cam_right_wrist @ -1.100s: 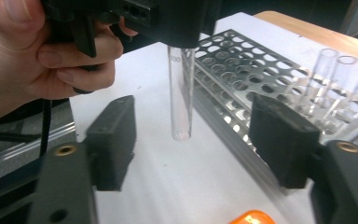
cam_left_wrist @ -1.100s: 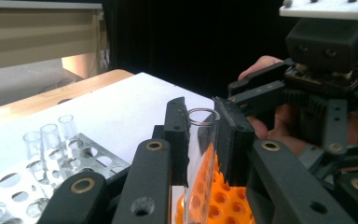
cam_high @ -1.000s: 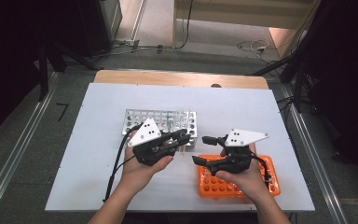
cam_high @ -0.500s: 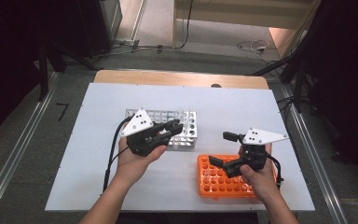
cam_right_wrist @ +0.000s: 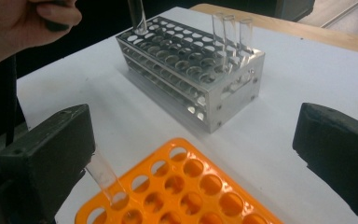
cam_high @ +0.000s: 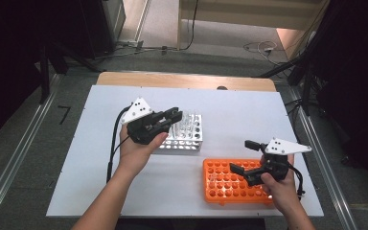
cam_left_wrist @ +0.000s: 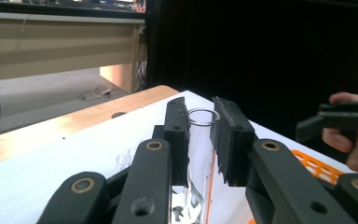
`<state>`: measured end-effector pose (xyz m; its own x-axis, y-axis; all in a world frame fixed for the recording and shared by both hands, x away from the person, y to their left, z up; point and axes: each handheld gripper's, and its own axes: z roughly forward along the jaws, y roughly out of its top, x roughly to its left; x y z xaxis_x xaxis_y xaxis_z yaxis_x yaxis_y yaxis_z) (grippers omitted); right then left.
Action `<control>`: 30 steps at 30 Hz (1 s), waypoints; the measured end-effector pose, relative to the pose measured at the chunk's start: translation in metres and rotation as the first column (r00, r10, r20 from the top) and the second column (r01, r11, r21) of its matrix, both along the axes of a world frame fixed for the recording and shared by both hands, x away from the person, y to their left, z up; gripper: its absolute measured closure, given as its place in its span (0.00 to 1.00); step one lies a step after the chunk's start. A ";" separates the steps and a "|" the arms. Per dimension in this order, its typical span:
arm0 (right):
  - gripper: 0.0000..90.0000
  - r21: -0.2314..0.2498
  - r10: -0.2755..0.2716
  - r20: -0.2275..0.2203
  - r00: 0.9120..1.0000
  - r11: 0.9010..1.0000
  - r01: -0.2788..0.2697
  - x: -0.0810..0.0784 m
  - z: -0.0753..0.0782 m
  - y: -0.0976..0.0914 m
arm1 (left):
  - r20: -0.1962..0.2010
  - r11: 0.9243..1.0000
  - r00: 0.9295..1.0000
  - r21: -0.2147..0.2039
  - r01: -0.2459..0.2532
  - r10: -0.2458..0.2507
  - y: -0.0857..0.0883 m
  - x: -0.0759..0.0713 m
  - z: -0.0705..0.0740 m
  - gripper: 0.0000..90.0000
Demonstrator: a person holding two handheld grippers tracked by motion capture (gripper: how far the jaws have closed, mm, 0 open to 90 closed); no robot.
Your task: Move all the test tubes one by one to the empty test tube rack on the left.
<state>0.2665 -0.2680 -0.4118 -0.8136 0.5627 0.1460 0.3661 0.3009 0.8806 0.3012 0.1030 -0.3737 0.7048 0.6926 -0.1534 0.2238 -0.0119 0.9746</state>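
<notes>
Underneath, a white tabletop (cam_high: 124, 191) — grey floor (cam_high: 24, 143), dark room around.

Left tongs (cam_high: 175, 115) clamped, right tongs (cam_high: 243, 155) wide apart.

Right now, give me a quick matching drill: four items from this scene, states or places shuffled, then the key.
Items:
1. left gripper
2. right gripper
3. orange rack
4. metal rack

States or places:
A. holds three upright glass tubes at one end
B. jaws wide apart, nothing pressed between the pads
C. shut on a clear glass tube
D. on the table under the right hand, one tube leaning in it

Pairs: 1-C, 2-B, 3-D, 4-A
</notes>
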 end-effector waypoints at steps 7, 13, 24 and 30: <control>0.00 -0.013 -0.027 -0.010 1.000 1.000 0.027 -0.008 -0.006 -0.015 | -0.002 0.999 1.000 -0.018 -0.027 0.027 0.002 0.018 0.001 0.84; 0.00 -0.017 -0.056 -0.007 0.998 0.998 0.056 -0.015 -0.009 -0.028 | -0.012 0.998 0.998 -0.033 -0.055 0.054 0.004 0.032 -0.002 0.84; 0.00 -0.015 -0.080 -0.014 0.997 0.997 0.080 -0.015 -0.014 -0.041 | -0.005 0.994 0.994 -0.015 -0.107 0.107 0.003 0.051 -0.010 0.84; 0.00 -0.012 -0.085 -0.016 0.996 0.996 0.085 -0.014 -0.015 -0.043 | -0.021 0.992 0.992 -0.017 -0.122 0.121 0.001 0.061 -0.016 0.84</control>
<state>0.2526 -0.3106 -0.4269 -0.7605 0.6313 0.1522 0.4053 0.2784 0.8707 0.3623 0.1043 -0.3896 0.6124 0.7699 -0.1798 0.2415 0.0344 0.9698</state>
